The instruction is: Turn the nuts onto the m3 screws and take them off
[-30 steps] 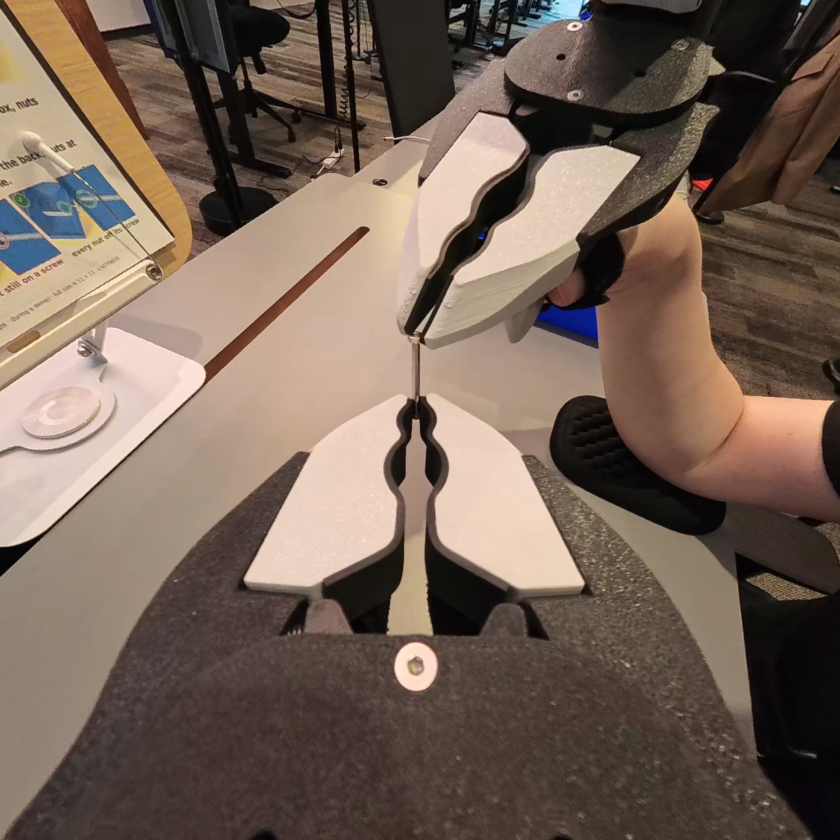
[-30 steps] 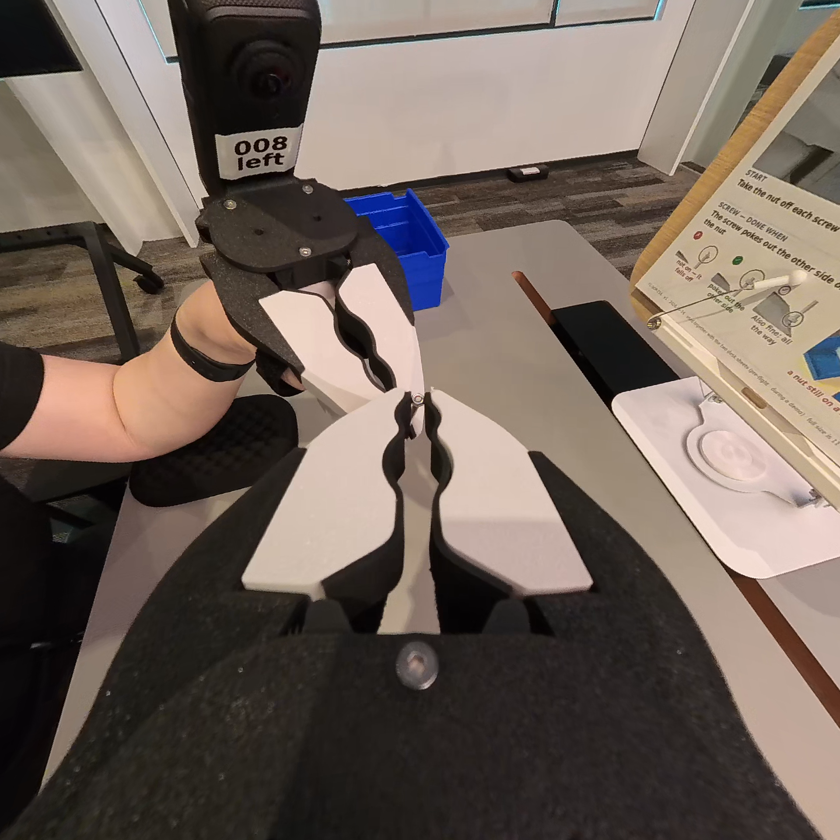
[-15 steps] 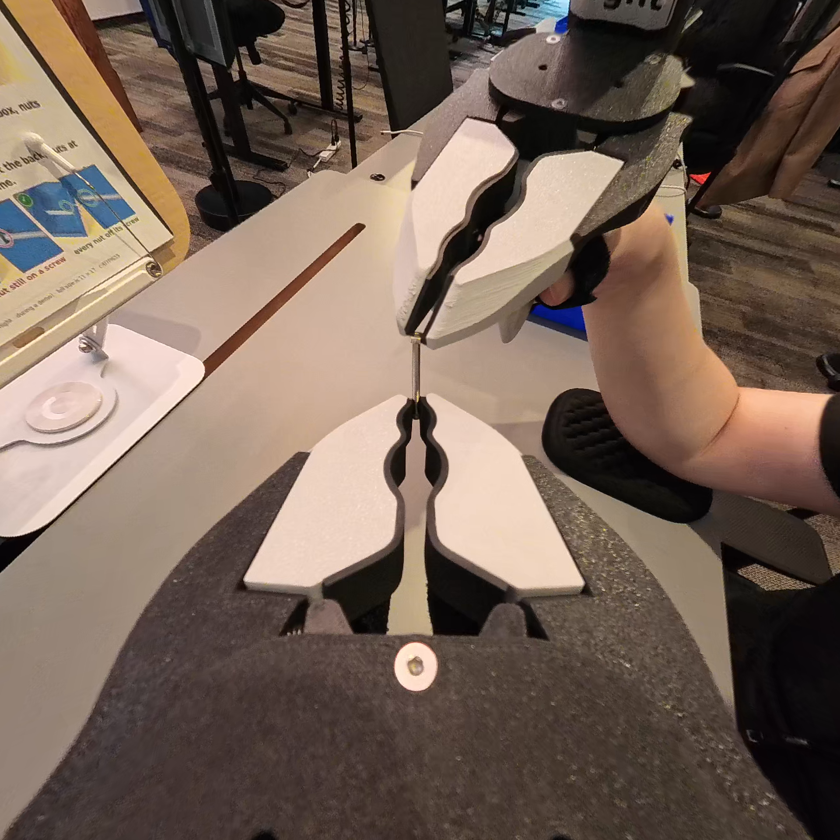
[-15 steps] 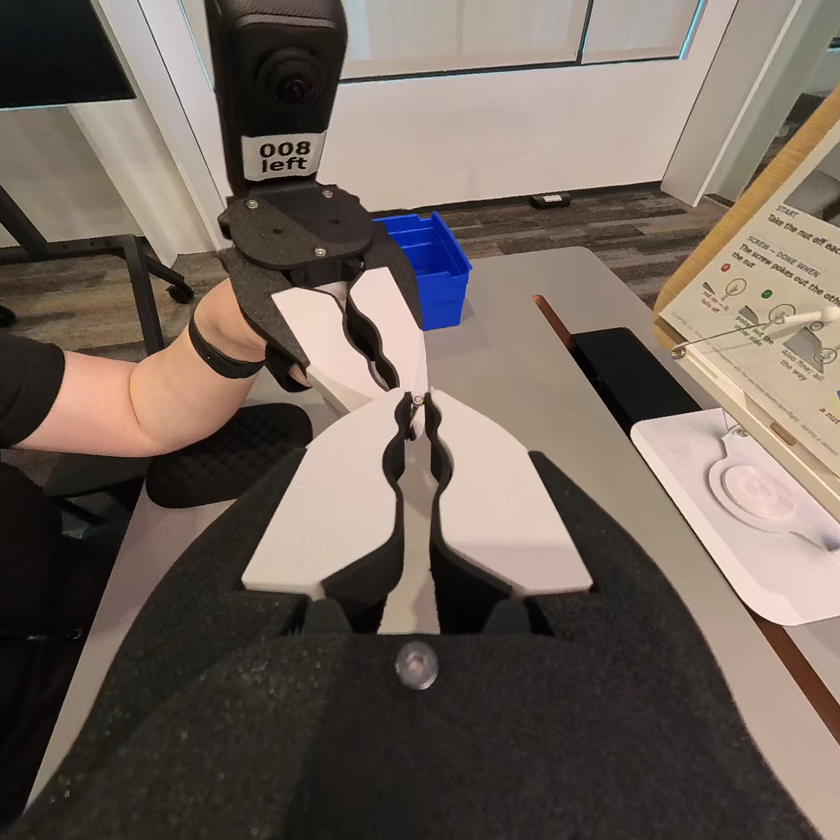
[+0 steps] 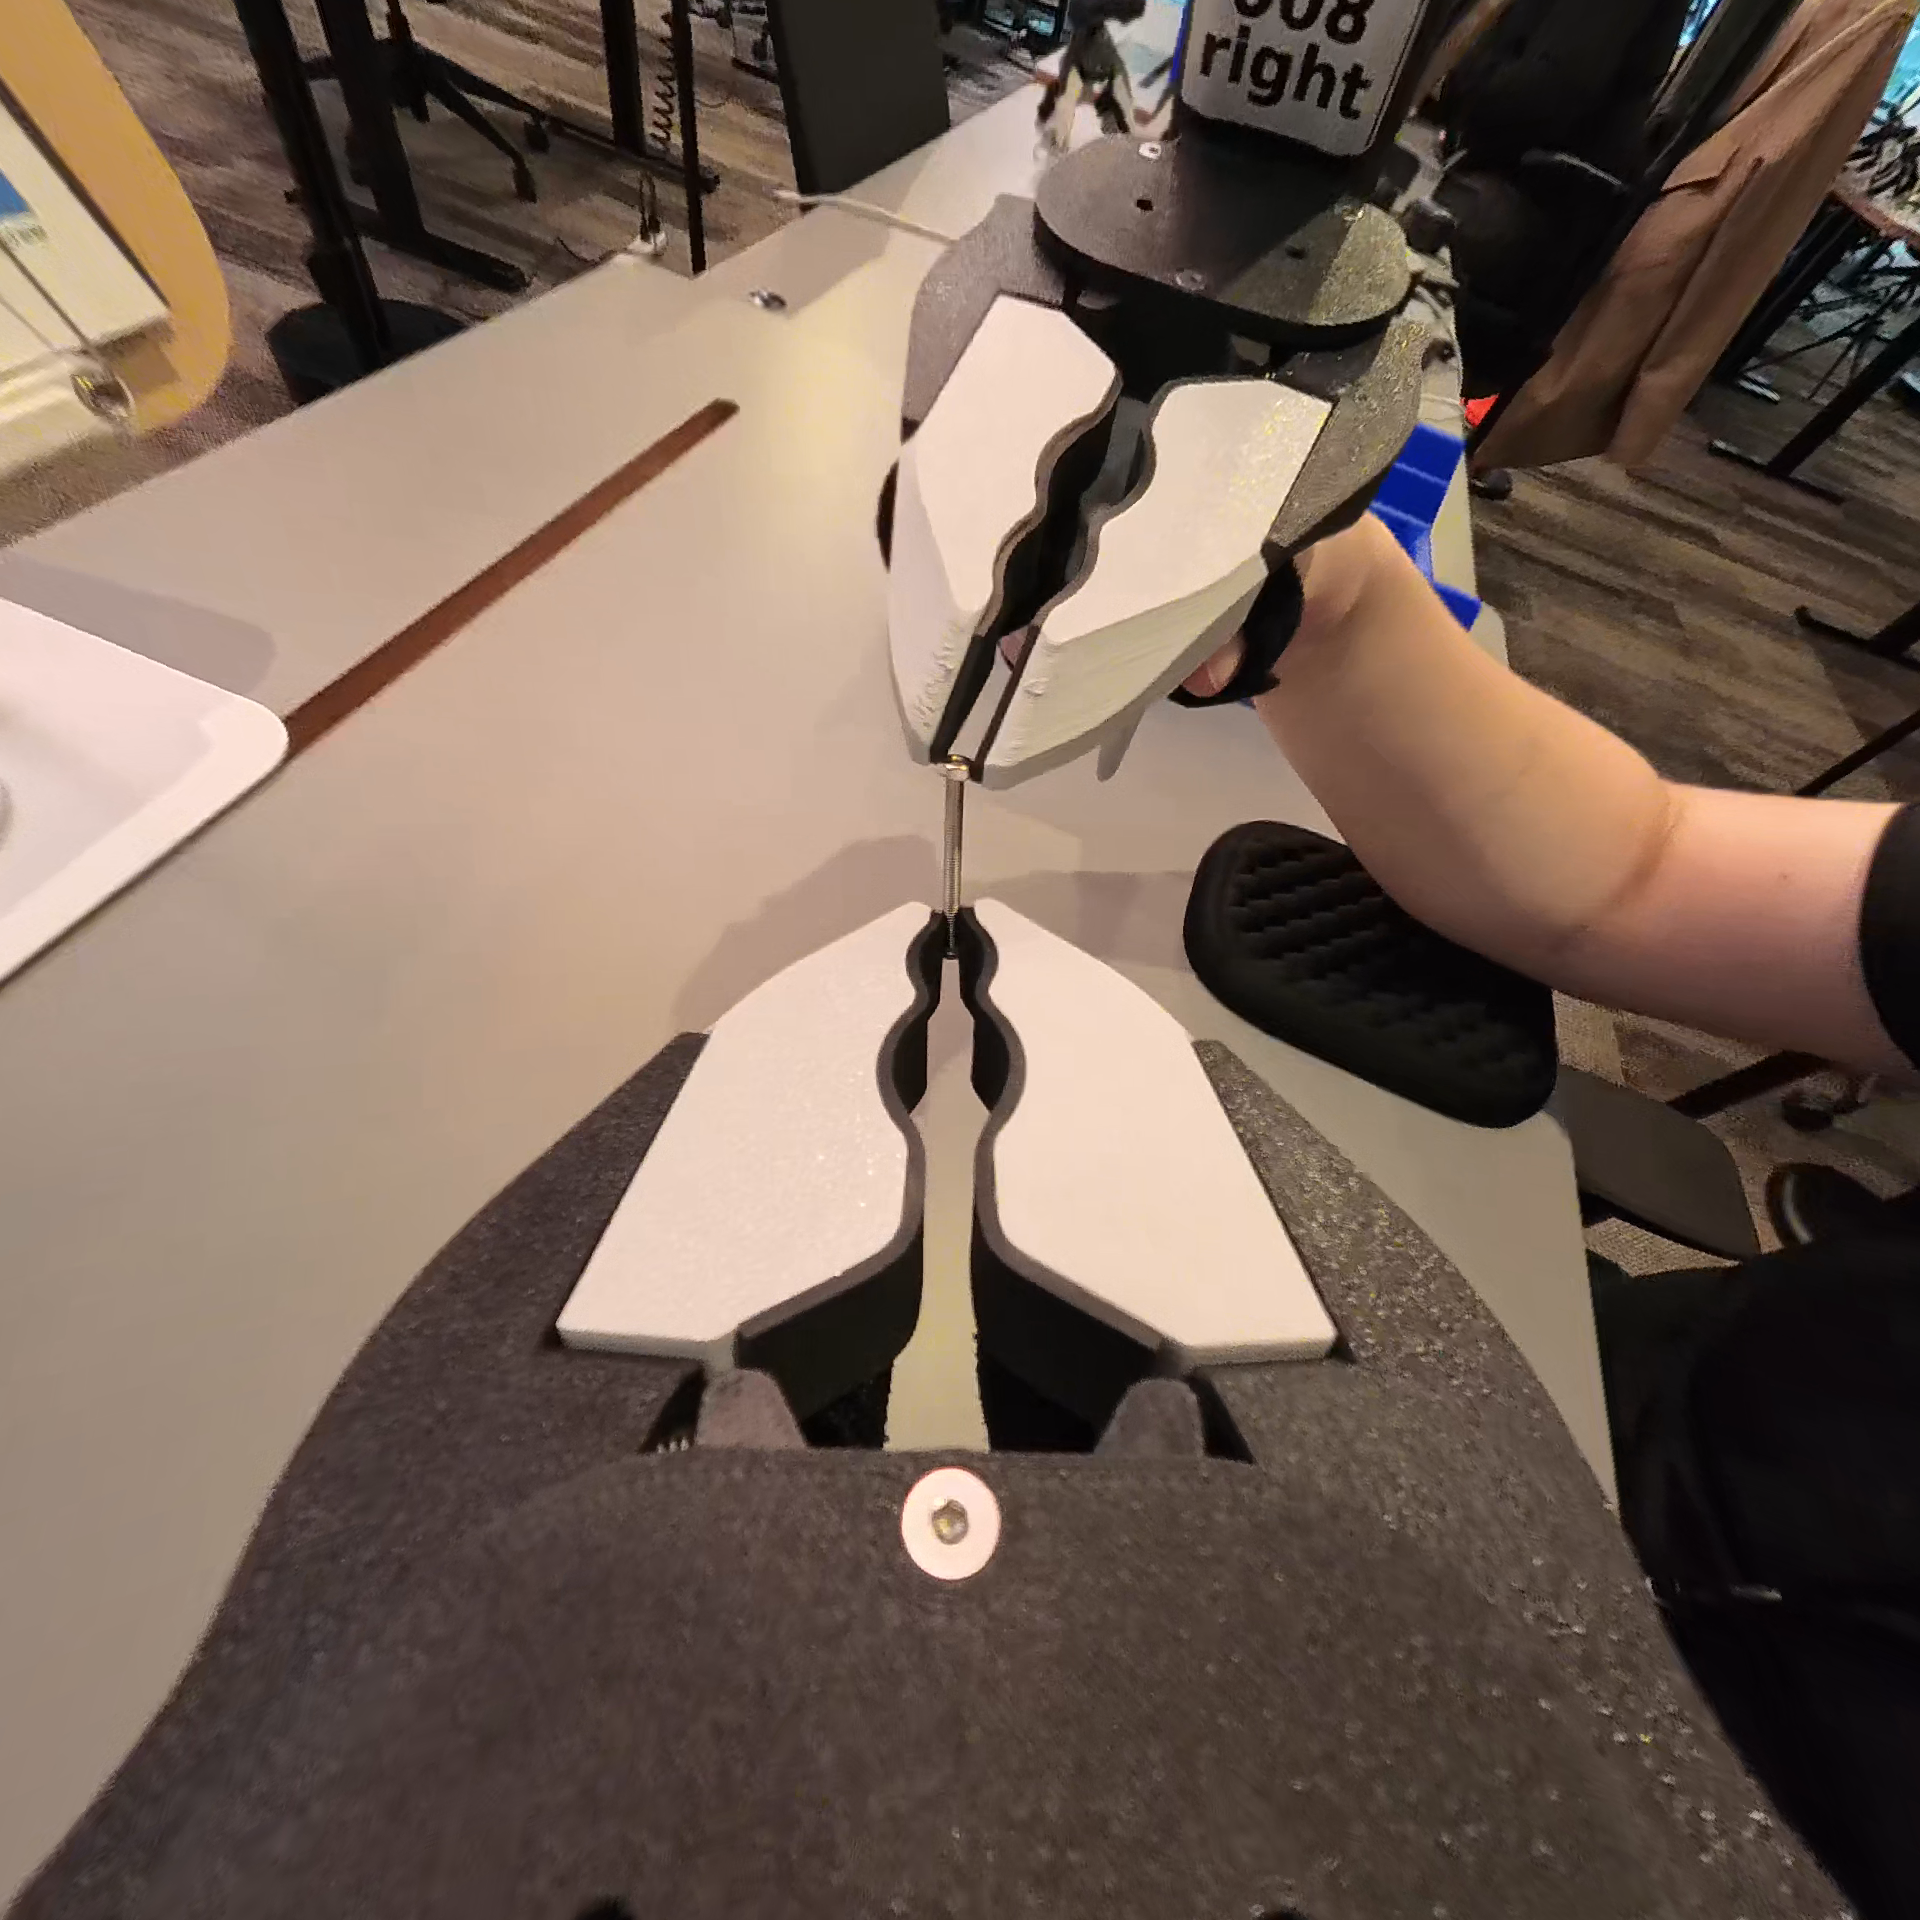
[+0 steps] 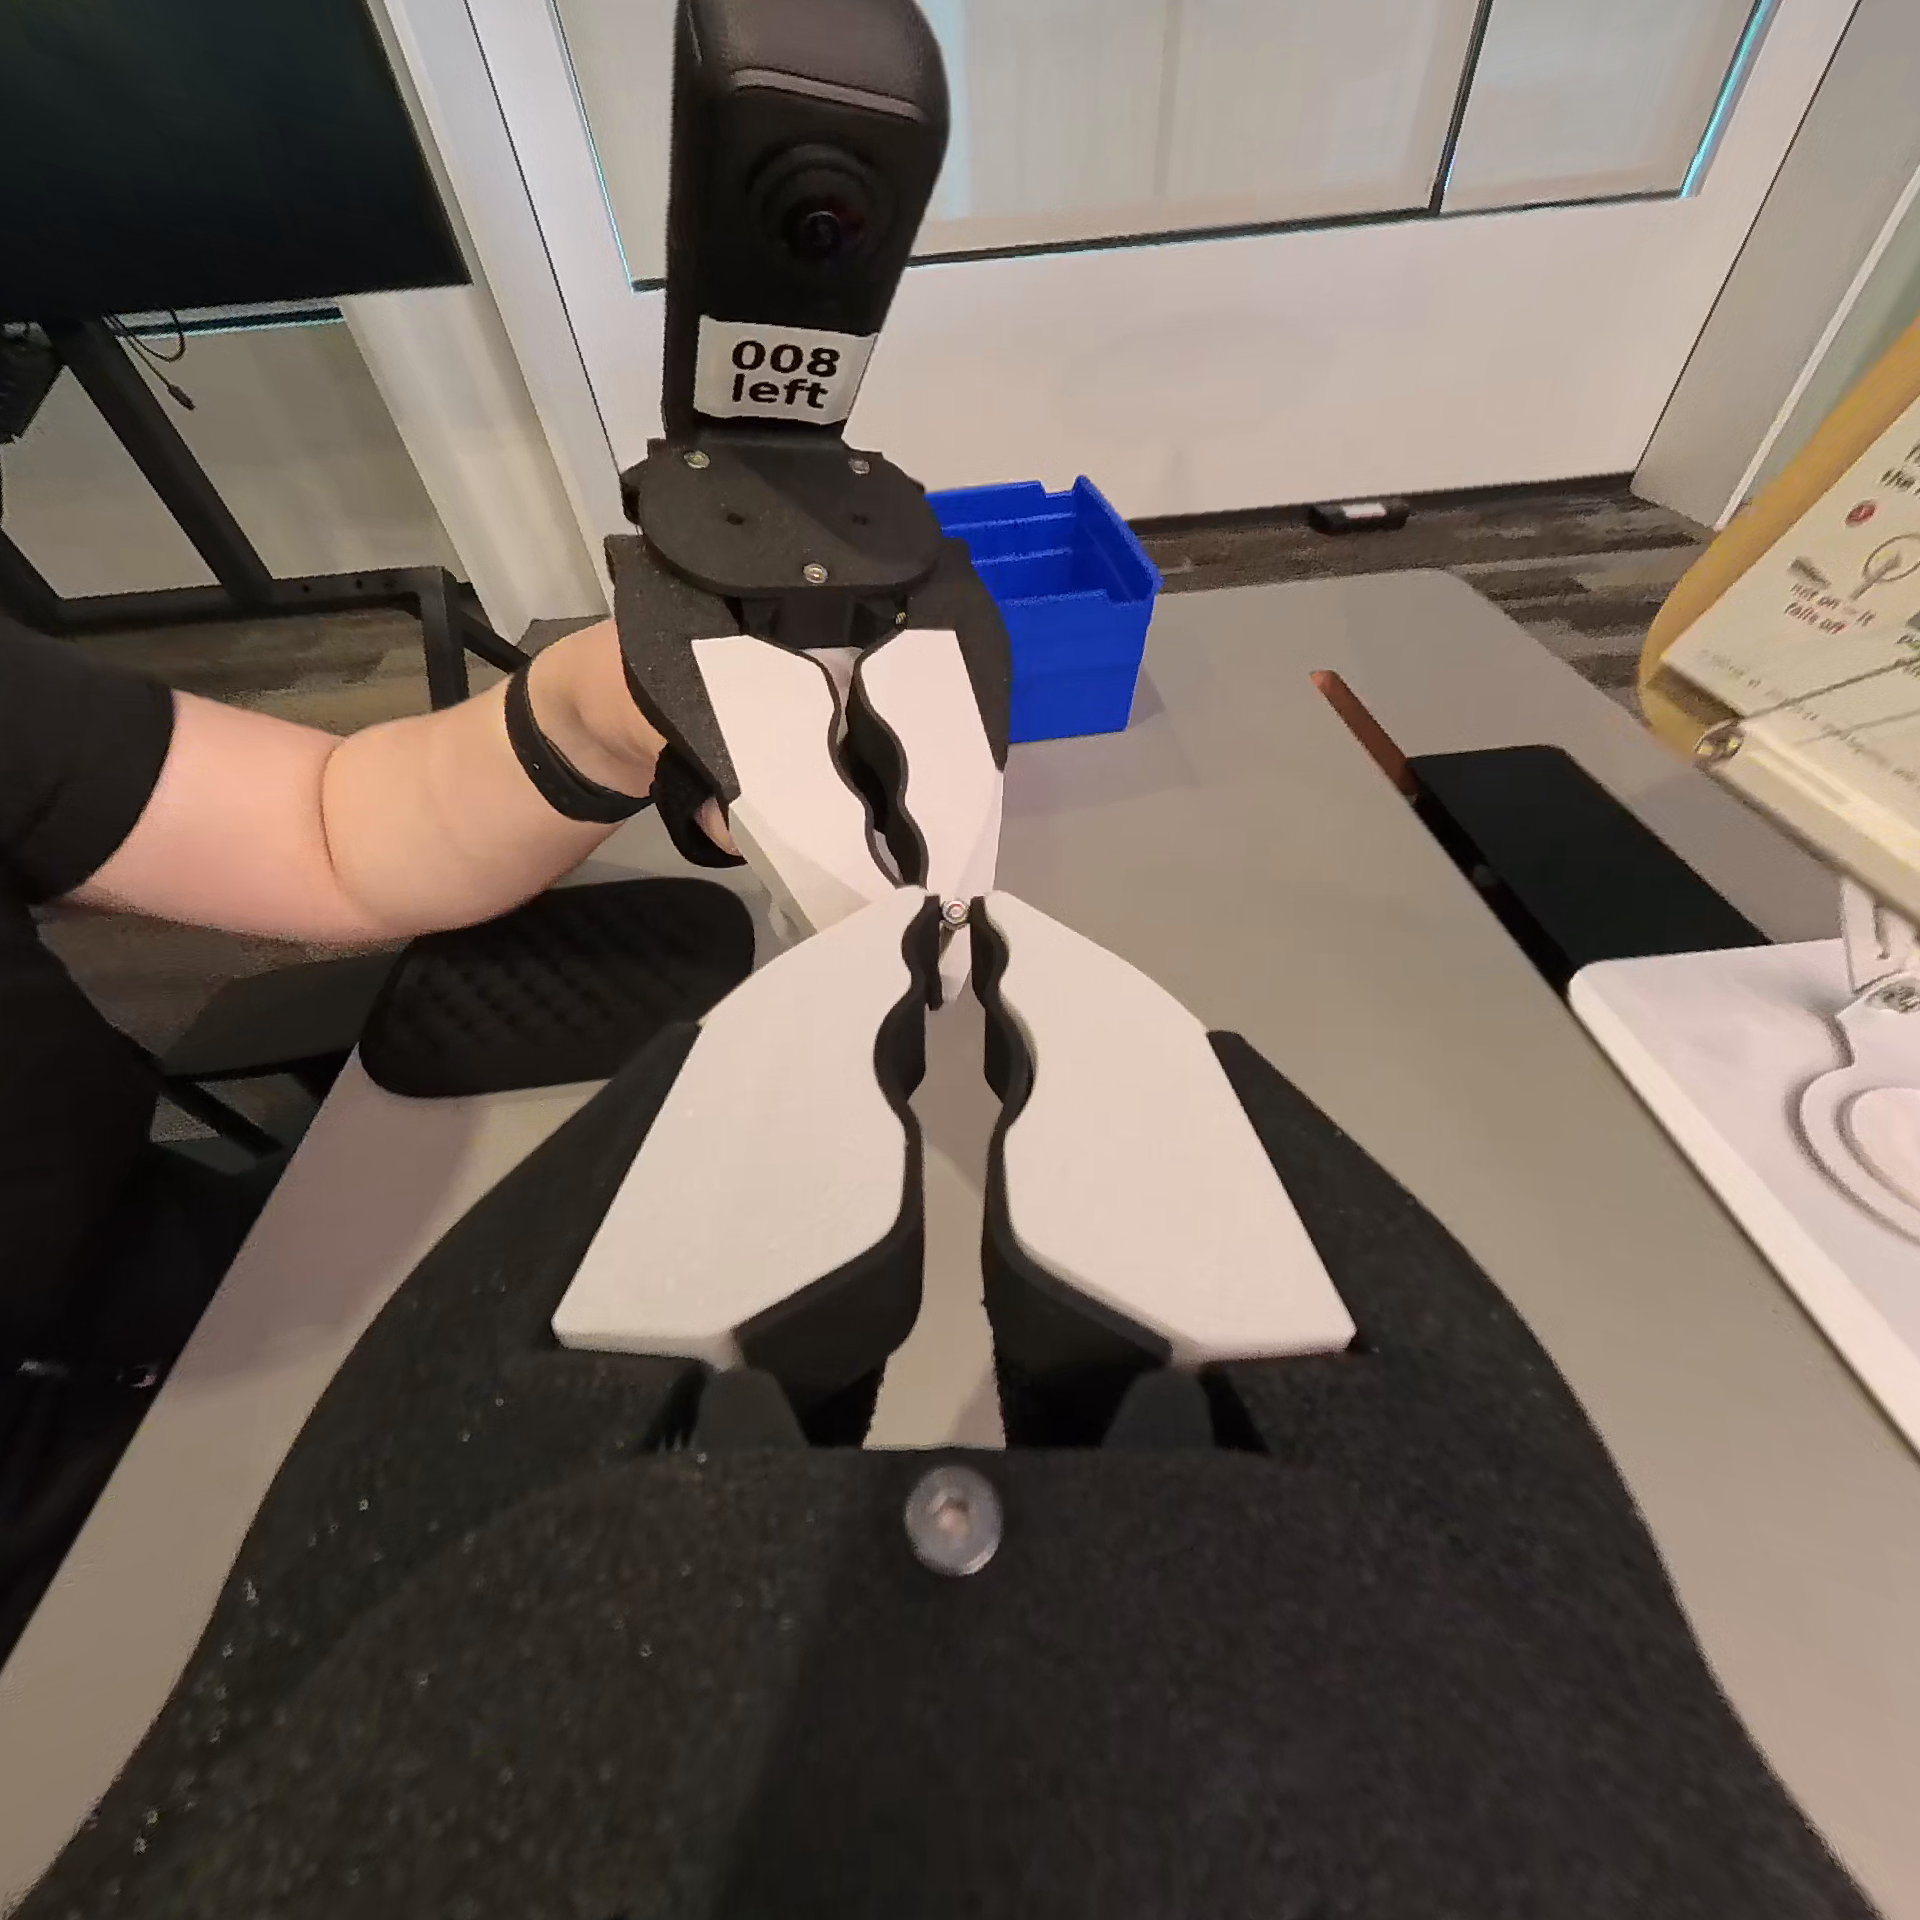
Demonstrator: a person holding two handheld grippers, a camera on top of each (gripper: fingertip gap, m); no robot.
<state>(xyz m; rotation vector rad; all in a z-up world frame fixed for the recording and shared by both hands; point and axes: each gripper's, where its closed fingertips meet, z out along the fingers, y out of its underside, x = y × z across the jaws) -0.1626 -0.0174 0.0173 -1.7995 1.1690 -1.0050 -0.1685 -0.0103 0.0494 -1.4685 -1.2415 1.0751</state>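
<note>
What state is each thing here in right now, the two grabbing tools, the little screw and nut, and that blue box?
Left gripper: jaws shut on the screw's lower end.
Right gripper: jaws shut on the nut.
Screw: held upright in the air between both grippers.
Nut: at the screw's top end.
Blue bin: standing open-topped on the table; contents not visible.

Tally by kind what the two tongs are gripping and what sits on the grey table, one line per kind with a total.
Screws: 1, screw, near end in the left tongs
Nuts: 1, nut, at the right tongs
Blue bins: 1, blue bin
White trays: 1, white tray
Black pads: 1, black pad
Total: 5
</note>
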